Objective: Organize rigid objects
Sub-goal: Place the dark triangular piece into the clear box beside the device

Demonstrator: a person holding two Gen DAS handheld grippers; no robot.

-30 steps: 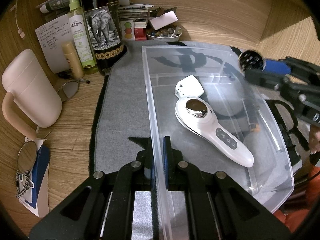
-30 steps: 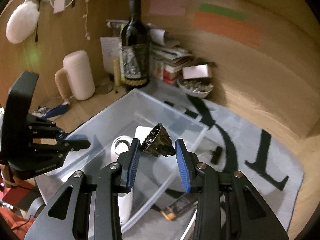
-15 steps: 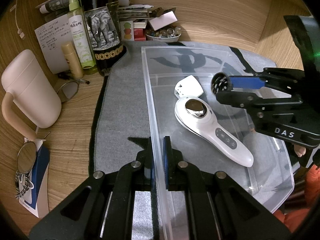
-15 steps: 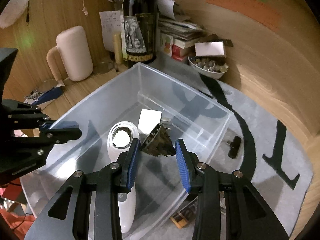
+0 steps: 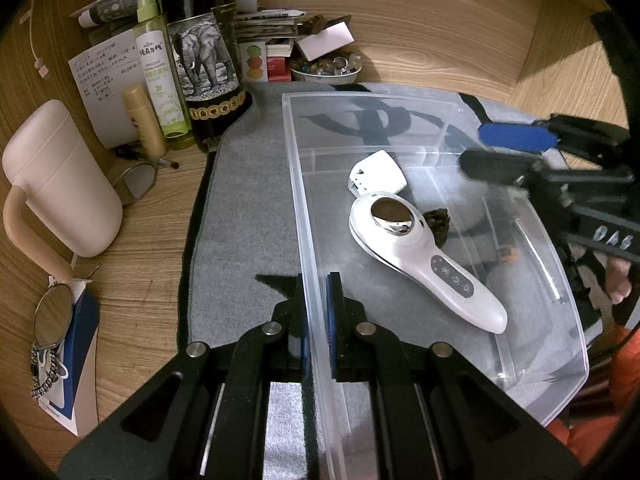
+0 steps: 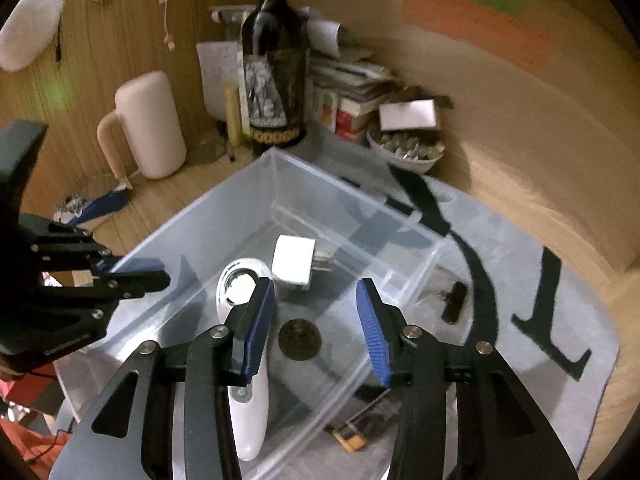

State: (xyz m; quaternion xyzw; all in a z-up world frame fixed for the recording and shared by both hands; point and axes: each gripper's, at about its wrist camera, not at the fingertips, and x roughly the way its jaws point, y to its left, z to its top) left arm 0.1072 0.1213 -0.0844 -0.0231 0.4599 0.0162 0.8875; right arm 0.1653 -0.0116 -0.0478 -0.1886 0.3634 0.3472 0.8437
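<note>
Right wrist view: your right gripper [image 6: 316, 328] is hovering above the clear bin [image 6: 352, 376], jaws spread wide and empty, over the dark cone-shaped piece [image 6: 300, 339] lying on the bin floor beside the white handheld device [image 5: 420, 256]. Your left gripper [image 5: 318, 320] is pinching the bin's near wall.

Wine bottle [image 5: 204, 60], cream jug [image 5: 60, 184], grey mat [image 5: 248, 208].

Light: dim, warm, yellowish.
Glare: soft sheen on the clear bin [image 5: 516, 364] wall.
Blur: right wrist view smeared — wall notes [image 6: 476, 16] and wine bottle [image 6: 276, 76] soft.
Edges: fisheye bending, black corners — both views.
</note>
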